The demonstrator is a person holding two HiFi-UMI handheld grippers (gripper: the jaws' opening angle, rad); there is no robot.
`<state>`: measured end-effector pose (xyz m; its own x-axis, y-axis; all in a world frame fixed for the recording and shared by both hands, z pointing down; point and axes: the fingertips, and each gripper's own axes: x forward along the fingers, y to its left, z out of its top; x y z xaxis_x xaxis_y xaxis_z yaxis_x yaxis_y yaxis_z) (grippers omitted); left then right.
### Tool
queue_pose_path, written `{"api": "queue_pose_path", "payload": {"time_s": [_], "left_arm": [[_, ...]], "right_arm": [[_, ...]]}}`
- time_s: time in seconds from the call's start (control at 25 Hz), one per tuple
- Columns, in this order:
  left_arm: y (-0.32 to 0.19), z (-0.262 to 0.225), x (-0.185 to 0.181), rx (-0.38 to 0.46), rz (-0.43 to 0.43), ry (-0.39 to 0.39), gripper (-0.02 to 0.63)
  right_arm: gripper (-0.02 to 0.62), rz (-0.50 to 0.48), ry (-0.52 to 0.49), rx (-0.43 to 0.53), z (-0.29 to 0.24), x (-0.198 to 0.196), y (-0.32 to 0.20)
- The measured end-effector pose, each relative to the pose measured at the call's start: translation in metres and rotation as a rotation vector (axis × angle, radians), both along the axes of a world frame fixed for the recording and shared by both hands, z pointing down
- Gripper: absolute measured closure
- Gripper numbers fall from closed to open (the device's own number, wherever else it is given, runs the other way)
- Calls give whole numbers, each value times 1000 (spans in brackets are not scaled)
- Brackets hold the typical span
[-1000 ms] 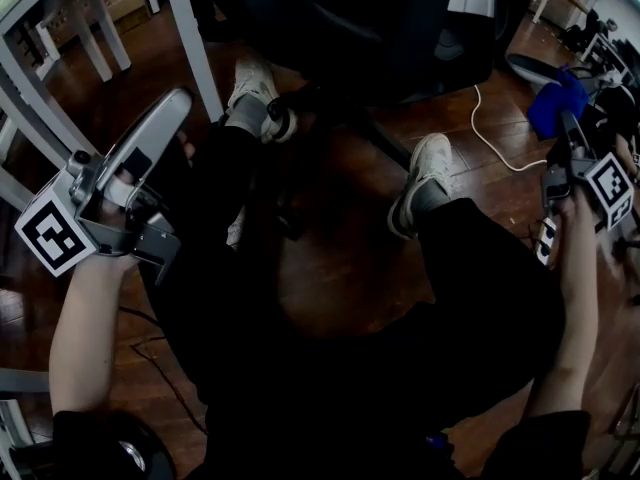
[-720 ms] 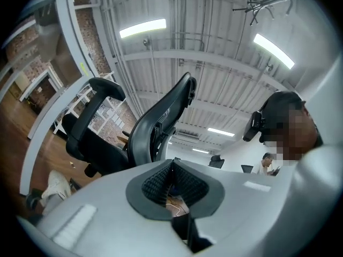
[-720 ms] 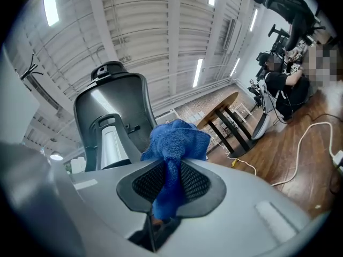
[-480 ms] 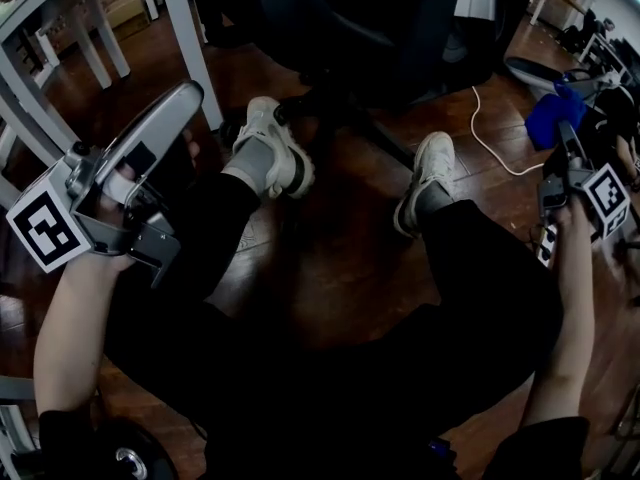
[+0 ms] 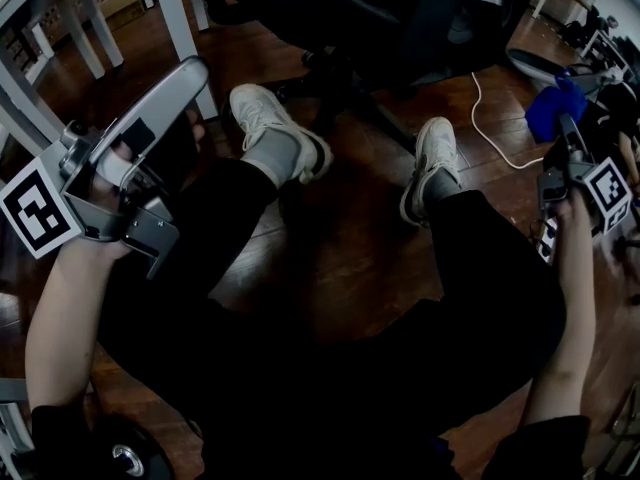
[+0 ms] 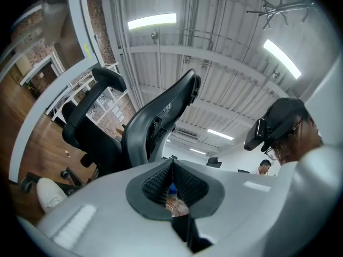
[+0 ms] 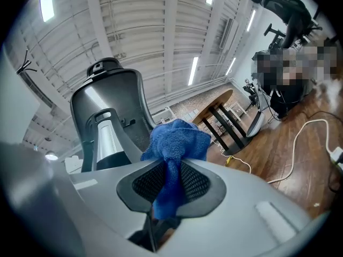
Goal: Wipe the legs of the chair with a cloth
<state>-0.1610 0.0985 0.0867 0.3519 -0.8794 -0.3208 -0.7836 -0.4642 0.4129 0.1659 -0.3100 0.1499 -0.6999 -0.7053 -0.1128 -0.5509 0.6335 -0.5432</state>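
While R gripper (image 7: pixel 171 170) clamps cloth (image 7: pixel 179 138) | L gripper (image 6: pixel 172 167) closed, empty | chair legs (image 5: pixel 385 133) just past shoes (image 5: pixel 270 128)

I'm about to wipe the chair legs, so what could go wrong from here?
The blue cloth is only pinched in the right gripper, so rubbing could tug it free. The white cable on the floor by your right shoe might snag. The chair may roll; the left gripper, shut and empty, isn't steadying it.
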Motion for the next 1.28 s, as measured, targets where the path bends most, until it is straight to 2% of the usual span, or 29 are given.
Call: {"api": "queue_pose_path", "payload": {"time_s": [0.24, 0.56, 0.68, 0.84, 1.0, 1.12, 1.28], "left_arm": [[-3, 0, 6, -3, -2, 30, 601], [-1, 10, -5, -2, 8, 88, 601], [0, 11, -7, 1, 26, 82, 601], [1, 11, -12, 28, 32, 121, 601], [3, 26, -15, 5, 37, 131, 601], [2, 33, -19, 3, 42, 131, 601], [0, 37, -25, 8, 53, 169, 601]], "right_arm": [[506, -32, 9, 5, 0, -2, 6], [506, -35, 1, 4, -3, -7, 21], [506, -40, 39, 11, -1, -4, 29], [506, -31, 66, 7, -1, 1, 28], [506, -41, 72, 8, -7, 1, 27], [506, -18, 120, 29, -11, 7, 29], [506, 14, 167, 45, -23, 17, 33]]}}
